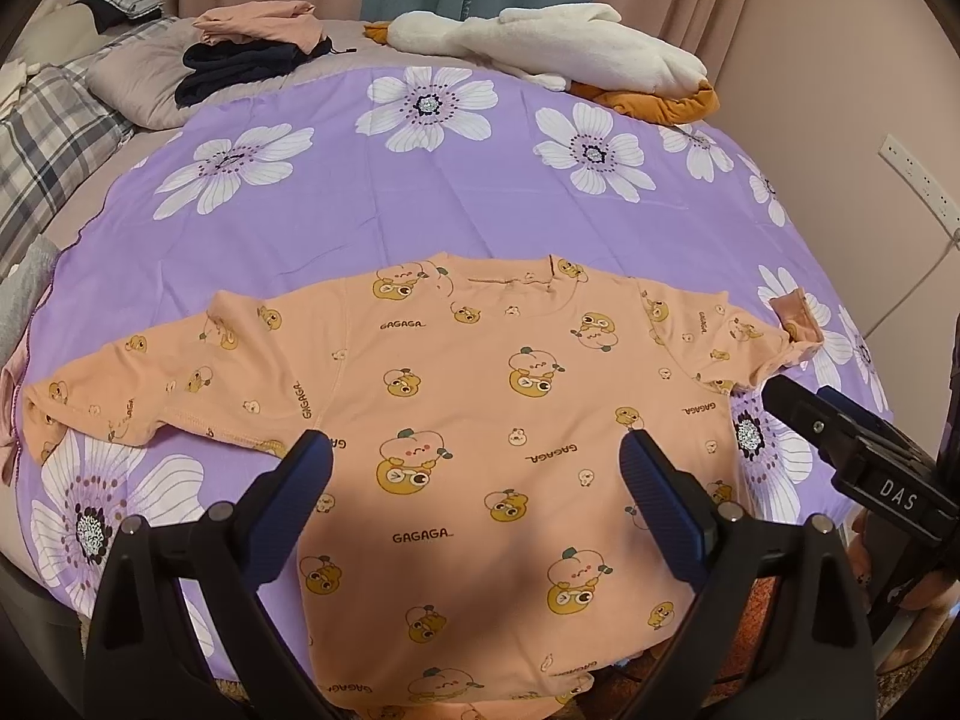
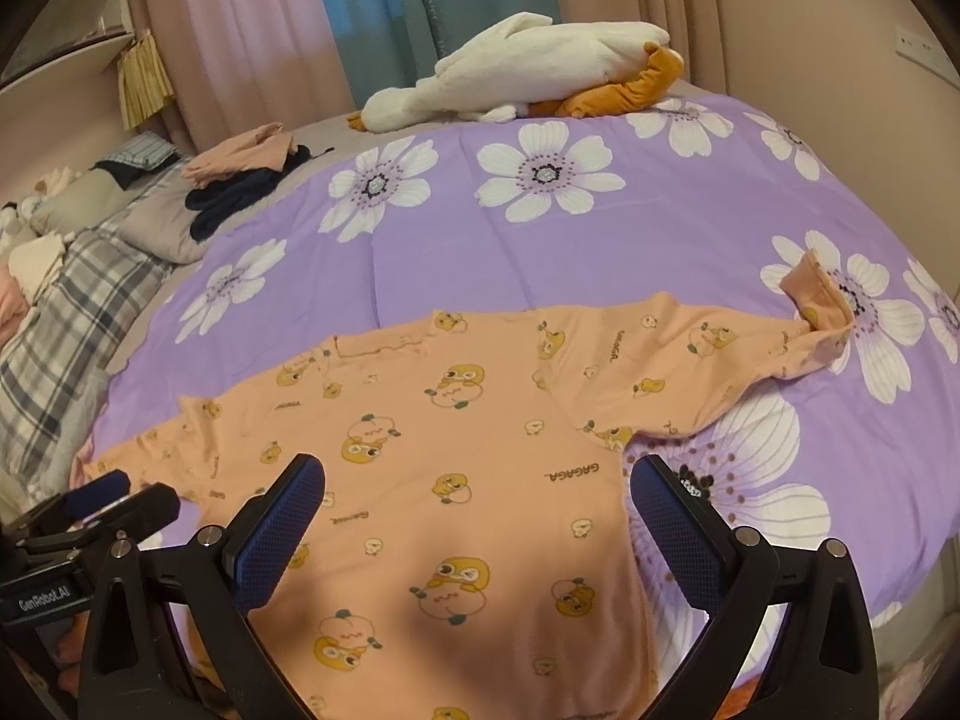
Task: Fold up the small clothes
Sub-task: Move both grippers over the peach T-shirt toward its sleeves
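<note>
Peach shirt flat on purple sheet; plush goose behind; both tools agape, empty.

A bed with a purple flowered sheet carries 1 spread peach shirt, a plush goose and folded clothes.

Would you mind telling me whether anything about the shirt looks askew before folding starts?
Yes: the peach shirt lies flat, but its right sleeve cuff is flipped back on itself, standing up off the purple bedspread.
</note>
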`<state>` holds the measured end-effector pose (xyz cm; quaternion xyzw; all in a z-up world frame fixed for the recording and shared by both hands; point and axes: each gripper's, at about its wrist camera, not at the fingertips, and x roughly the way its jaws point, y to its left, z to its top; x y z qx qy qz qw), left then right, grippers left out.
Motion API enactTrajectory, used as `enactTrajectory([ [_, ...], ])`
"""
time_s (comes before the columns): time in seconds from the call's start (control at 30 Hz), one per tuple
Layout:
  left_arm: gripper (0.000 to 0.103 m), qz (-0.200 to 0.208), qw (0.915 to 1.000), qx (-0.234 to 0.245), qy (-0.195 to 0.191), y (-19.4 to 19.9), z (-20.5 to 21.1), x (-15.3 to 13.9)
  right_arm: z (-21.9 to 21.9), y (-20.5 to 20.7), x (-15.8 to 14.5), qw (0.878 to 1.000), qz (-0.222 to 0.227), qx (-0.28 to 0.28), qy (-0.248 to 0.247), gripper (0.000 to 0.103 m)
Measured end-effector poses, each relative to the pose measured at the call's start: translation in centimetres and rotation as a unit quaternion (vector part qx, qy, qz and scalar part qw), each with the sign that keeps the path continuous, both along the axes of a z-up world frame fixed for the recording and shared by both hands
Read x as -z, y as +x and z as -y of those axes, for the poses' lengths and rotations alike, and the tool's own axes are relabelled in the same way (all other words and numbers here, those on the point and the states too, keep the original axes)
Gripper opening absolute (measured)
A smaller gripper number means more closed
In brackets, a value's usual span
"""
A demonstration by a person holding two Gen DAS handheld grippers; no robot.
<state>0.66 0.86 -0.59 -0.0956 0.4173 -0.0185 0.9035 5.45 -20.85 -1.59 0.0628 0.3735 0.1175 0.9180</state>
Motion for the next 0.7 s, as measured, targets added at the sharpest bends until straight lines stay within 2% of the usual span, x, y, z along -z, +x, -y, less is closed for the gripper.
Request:
enactTrajectory([
  [0.3, 0.096, -0.011, 0.9999, -0.005, -0.002, 0.2, -0.1, 0.0, 1.1, -0.1, 0.0, 1.0, -0.004, 0.012, 0.0, 0.101],
  [0.4, 0.096, -0.019, 0.9998, -0.005, 0.0, 0.2, -0.1, 0.1, 1.8, 0.0, -0.1, 1.0, -0.009, 0.022, 0.0, 0.097],
  [0.7, 0.095, -0.009, 0.9999, -0.004, -0.006, 0.7, 0.0, 0.3, 4.1, 0.0, -0.1, 0.998, -0.021, 0.058, 0.002, 0.097],
])
